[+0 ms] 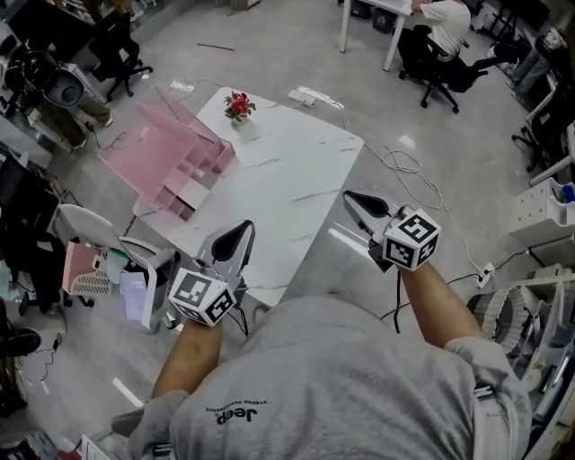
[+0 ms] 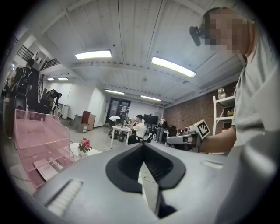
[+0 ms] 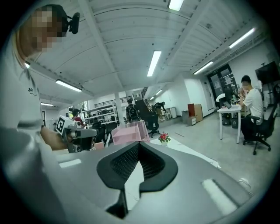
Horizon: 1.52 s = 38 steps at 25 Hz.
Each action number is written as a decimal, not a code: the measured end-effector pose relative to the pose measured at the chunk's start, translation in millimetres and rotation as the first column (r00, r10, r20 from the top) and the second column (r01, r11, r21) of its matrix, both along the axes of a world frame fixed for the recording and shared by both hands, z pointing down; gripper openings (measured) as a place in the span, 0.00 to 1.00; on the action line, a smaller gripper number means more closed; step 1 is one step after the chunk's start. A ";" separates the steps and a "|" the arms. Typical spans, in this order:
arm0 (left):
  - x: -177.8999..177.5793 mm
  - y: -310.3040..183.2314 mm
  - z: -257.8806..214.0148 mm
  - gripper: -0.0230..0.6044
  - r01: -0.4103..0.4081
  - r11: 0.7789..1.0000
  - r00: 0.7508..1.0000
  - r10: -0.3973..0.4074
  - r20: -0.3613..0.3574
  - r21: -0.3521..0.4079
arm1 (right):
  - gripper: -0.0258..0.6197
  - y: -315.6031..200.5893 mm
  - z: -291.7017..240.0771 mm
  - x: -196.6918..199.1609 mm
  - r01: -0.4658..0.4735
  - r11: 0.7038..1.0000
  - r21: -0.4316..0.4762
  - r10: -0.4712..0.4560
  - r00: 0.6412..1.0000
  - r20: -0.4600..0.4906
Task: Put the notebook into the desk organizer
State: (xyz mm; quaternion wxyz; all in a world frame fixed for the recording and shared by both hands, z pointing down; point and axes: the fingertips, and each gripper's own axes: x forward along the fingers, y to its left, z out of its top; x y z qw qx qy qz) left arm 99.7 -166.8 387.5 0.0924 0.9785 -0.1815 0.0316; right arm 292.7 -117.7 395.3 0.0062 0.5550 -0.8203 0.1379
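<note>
The pink wire desk organizer point(image 1: 171, 148) stands on the far left corner of the white marble table point(image 1: 287, 171), and it also shows in the left gripper view point(image 2: 37, 140). A flat pale notebook-like thing point(image 2: 49, 165) lies in its lower tray. My left gripper point(image 1: 244, 226) hovers over the table's near left edge, shut with nothing between its jaws point(image 2: 142, 146). My right gripper point(image 1: 349, 196) is held over the near right edge, also shut and empty point(image 3: 138, 144). Both are well short of the organizer.
A small pot of red flowers point(image 1: 238, 105) stands at the table's far end. A white chair point(image 1: 90, 234) with bags sits left of the table. Cables and a power strip point(image 1: 310, 96) lie on the floor. A person point(image 1: 445, 22) sits at a far desk.
</note>
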 end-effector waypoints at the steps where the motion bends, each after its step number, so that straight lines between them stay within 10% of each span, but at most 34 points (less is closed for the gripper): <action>1: -1.1 -0.6 0.5 0.12 -0.002 1.000 1.000 0.002 0.002 -0.003 | 0.04 -1.0 0.0 -0.6 -0.003 1.000 0.000 0.003 1.000 0.000; 38: -33.7 -14.3 -0.6 0.12 0.036 0.999 0.999 -0.037 -0.017 -0.017 | 0.04 -20.6 -8.7 -20.6 0.018 1.000 -0.003 -0.019 0.997 -0.072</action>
